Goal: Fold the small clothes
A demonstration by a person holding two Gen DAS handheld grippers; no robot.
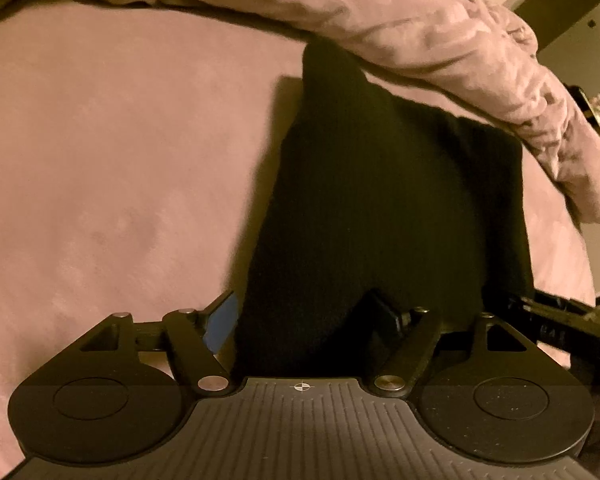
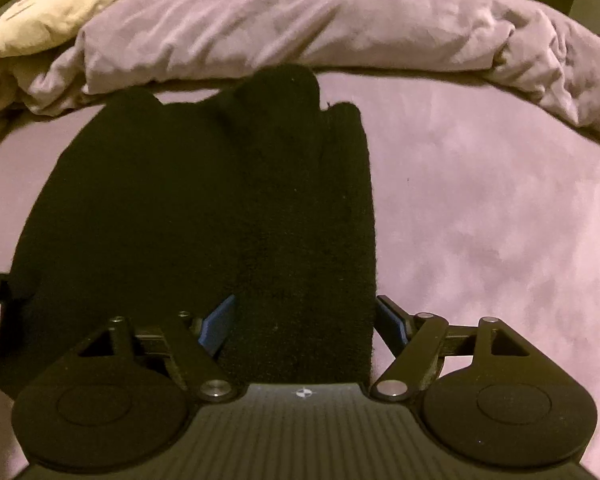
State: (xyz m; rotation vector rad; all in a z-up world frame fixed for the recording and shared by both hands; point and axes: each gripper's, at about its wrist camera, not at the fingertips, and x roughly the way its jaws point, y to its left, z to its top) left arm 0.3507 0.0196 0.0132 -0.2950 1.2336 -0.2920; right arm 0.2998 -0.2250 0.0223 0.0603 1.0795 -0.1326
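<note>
While both grippers point steeply down over the bed, a black knitted garment (image 2: 204, 216) lies flat on the pink-mauve bedsheet (image 2: 480, 220), its far end reaching up to the rumpled duvet (image 2: 300, 24) heaped along the far side. Seen from the right wrist, the right gripper (image 2: 306, 322) stands released, its blue-padded fingers (image 2: 219, 326) spread to either side of the garment's near right strip, the pads not pressing on the cloth. Seen from the left wrist, the left gripper (image 1: 308, 320) is likewise spread wide over the garment's near left edge (image 1: 380, 208), one blue pad (image 1: 222, 326) just beside the cloth on the bare sheet and the other dark against the fabric; nothing is clamped. A cream plush toy (image 2: 56, 8) rests on the bedding at the far left, well apart from the garment
</note>
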